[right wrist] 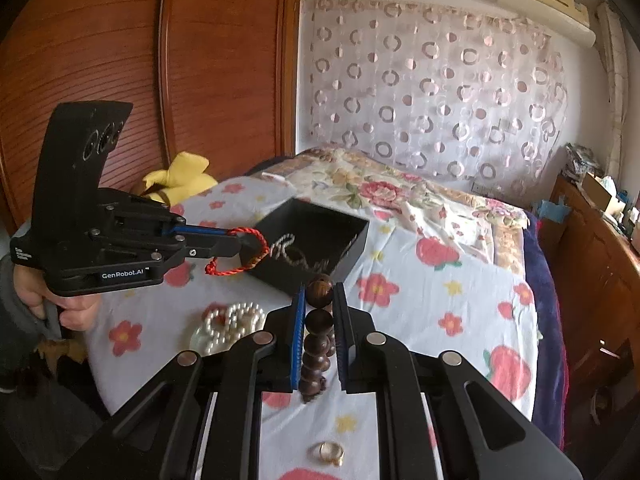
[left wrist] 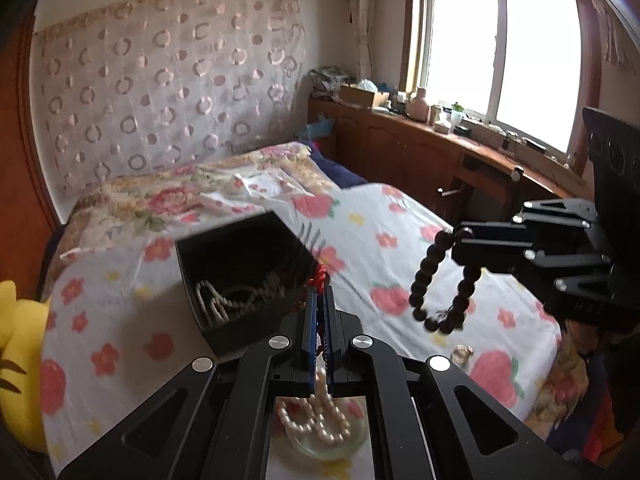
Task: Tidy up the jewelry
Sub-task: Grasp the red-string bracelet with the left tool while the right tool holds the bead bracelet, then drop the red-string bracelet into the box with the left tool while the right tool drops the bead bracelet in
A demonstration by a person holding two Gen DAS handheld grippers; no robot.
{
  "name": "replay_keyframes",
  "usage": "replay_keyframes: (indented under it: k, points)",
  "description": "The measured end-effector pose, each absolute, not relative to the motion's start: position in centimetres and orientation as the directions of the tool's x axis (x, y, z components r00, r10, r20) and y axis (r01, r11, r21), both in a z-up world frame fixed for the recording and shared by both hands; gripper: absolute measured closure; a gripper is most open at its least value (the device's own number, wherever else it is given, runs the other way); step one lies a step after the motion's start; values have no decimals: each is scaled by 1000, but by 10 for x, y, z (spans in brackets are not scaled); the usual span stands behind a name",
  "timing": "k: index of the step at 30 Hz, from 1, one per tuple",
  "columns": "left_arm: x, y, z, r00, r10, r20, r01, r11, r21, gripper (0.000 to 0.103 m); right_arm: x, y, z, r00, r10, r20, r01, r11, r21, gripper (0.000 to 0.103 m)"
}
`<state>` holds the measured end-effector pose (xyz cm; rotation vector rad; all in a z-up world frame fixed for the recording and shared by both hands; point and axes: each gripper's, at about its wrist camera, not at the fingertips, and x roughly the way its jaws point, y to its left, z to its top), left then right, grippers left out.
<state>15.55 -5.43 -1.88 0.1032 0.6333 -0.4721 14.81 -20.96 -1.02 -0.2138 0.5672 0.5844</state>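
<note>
Between the L gripper (right wrist: 240, 245) fingers: red cord bracelet (right wrist: 240, 254), pinched tight, loop dangling off the tips just short of the black box (right wrist: 348, 256). Below them on the bed (right wrist: 420, 304): pearl strand (right wrist: 232, 322) on a glass dish (left wrist: 296, 446). R gripper (right wrist: 320, 296) clamps a brown bead bracelet (right wrist: 319, 336), which hangs under the tips; gold ring (right wrist: 331, 453) lies beneath.

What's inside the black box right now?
The black box holds pale bead strings and a thin chain. Its near wall hides part of the floor.
</note>
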Motion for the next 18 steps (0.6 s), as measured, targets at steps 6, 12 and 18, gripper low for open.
replay_keyframes:
  k: [6,12,18]
  points:
    - [177,-52,-12,708,-386,-591,440,896,-58,101,164,-203,2,703,468,-535,-570,821,-30,88]
    - [197,-52,-21,711,-353,-608,413,909,-45,101,180,-195,14,712,486,-507,-566,824,-5,88]
    - [222,-44,-36,712,-306,-632,364,931,-40,101,197,-182,20,716,490,-497,-564,826,0,88]
